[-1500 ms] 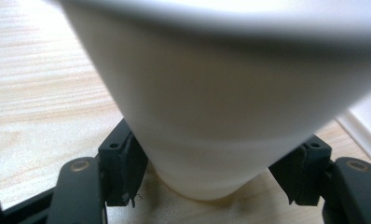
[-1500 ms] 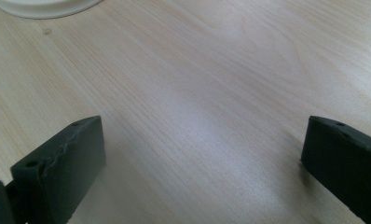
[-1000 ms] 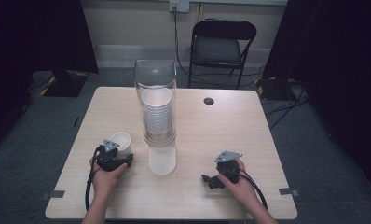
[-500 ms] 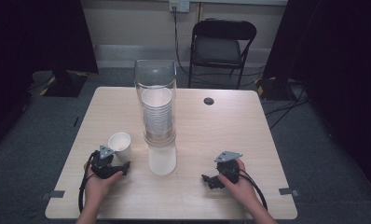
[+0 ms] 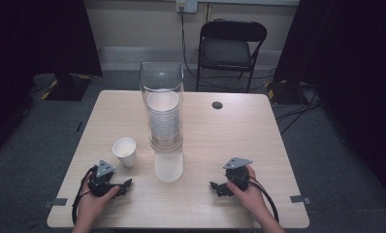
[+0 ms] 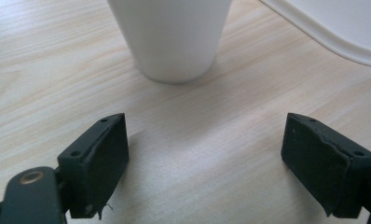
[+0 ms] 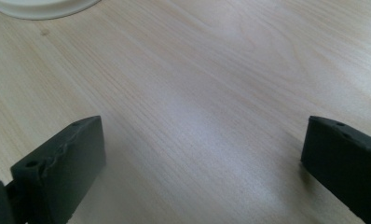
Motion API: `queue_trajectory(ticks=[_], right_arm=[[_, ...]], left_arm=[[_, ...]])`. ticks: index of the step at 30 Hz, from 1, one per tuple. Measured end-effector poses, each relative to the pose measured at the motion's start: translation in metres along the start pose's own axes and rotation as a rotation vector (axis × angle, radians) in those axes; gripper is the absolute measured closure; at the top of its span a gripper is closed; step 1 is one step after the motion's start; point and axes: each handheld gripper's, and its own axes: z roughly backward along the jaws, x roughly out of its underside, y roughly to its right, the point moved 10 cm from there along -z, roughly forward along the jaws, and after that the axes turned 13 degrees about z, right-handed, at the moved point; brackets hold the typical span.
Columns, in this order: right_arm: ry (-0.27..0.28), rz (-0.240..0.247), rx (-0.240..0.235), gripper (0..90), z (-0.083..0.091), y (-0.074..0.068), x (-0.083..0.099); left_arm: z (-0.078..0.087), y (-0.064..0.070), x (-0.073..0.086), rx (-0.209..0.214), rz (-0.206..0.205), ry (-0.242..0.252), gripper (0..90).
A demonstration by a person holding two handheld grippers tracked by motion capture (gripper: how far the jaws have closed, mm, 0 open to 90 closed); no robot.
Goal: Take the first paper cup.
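The single paper cup (image 5: 124,151) stands upright on the table (image 5: 259,141), just ahead of your left gripper (image 5: 125,186), whose jaws gape wide and hold nothing. So one cup looks delivered and let go. Beside it, the clear dispenser (image 5: 163,114) holds a tall stack, so more may follow. Your right gripper (image 5: 214,187) rests wide open, empty, well apart.

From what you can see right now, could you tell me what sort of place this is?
Probably a recording studio or lab. Black curtains flank a wooden table, marker tape sits at its corners, and a folding chair and cables stand behind.
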Motion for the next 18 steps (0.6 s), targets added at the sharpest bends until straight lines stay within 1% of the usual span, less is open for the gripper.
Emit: queue_trajectory(ticks=[1,4,5,6,7,9,11,12,13,15,16,18], right_arm=[[-0.001,-0.001,0.000,0.0,0.000,0.000,0.000],[-0.002,0.003,0.002,0.0,0.000,0.000,0.000],[-0.002,0.003,0.002,0.0,0.000,0.000,0.000],[-0.005,-0.002,0.003,0.0,0.001,0.000,0.001],[-0.002,0.002,0.003,0.0,0.001,0.000,0.001],[-0.001,-0.001,0.004,0.0,0.001,0.000,0.001],[-0.001,-0.002,0.004,0.0,0.001,0.000,0.001],[-0.001,-0.002,0.004,0.0,0.001,0.000,0.001],[-0.001,-0.002,0.004,0.0,0.001,0.000,0.001],[-0.001,-0.002,0.004,0.0,0.001,0.000,0.001],[-0.001,-0.002,0.004,0.0,0.001,0.000,0.001],[-0.001,-0.003,0.004,0.0,0.001,0.000,0.001]], left_arm=[[0.000,0.000,0.000,0.001,-0.005,0.000,14.6],[0.000,0.000,0.000,-0.001,-0.002,0.001,14.6],[0.000,0.000,0.000,-0.002,-0.015,-0.005,14.9],[0.000,0.002,0.000,-0.002,-0.004,-0.001,15.0],[0.000,0.002,0.000,-0.002,-0.009,-0.004,15.3],[-0.002,0.006,-0.001,-0.003,-0.004,-0.001,15.8],[-0.003,0.010,-0.001,-0.002,-0.013,-0.005,16.4],[-0.004,0.016,-0.002,0.013,-0.023,-0.007,16.7],[-0.004,0.019,-0.002,0.018,-0.030,-0.008,16.8],[-0.003,0.024,-0.003,0.030,-0.033,-0.010,16.7],[-0.003,0.029,-0.004,0.046,-0.034,-0.010,16.6],[-0.001,0.036,-0.006,0.061,-0.043,-0.005,16.6]])
